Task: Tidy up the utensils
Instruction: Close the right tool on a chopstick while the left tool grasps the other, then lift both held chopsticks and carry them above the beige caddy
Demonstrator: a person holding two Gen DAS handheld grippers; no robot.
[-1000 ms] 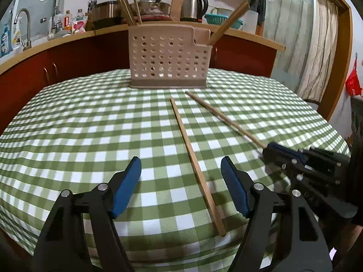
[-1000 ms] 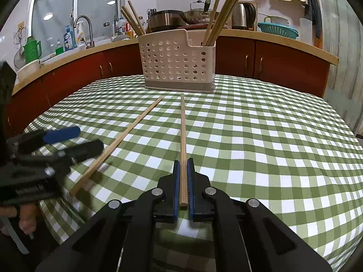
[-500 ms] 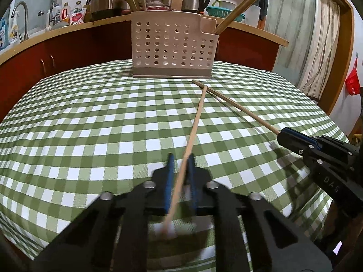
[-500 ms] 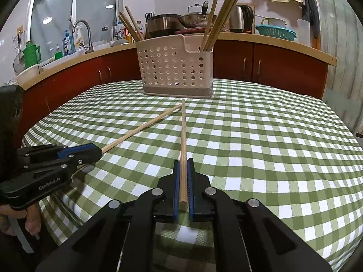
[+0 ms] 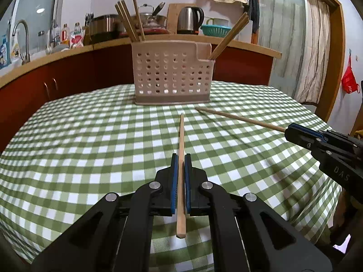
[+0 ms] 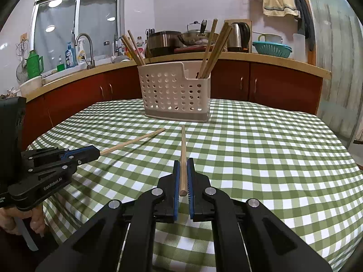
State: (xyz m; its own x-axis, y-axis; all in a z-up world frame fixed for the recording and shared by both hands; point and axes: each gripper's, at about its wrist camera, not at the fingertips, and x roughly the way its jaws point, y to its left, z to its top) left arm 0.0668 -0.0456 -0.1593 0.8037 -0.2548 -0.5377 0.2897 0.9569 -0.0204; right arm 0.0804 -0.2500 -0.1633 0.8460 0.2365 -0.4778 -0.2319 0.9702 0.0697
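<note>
My left gripper [image 5: 179,158] is shut on a wooden chopstick [image 5: 181,136] that points at the beige perforated utensil basket [image 5: 172,79]. My right gripper [image 6: 184,163] is shut on a second chopstick [image 6: 183,145], also pointing at the basket [image 6: 174,95]. Both sticks are held above the green checked tablecloth [image 5: 90,149]. Each gripper shows in the other's view: the right gripper [image 5: 289,131] with its stick [image 5: 238,117], the left gripper [image 6: 96,153] with its stick [image 6: 133,139]. Several chopsticks stand in the basket's left and right ends.
A kitchen counter [image 6: 261,59] with red cabinets curves behind the table, holding a kettle [image 6: 239,36], pots, a teal colander [image 6: 272,48] and a sink tap [image 6: 87,45]. The table's round edge drops off near both grippers. A curtain hangs at the right [image 5: 313,49].
My left gripper closed on the chopstick that lay on the cloth and lifted it to point at the basket. My right gripper raised its chopstick off the table.
</note>
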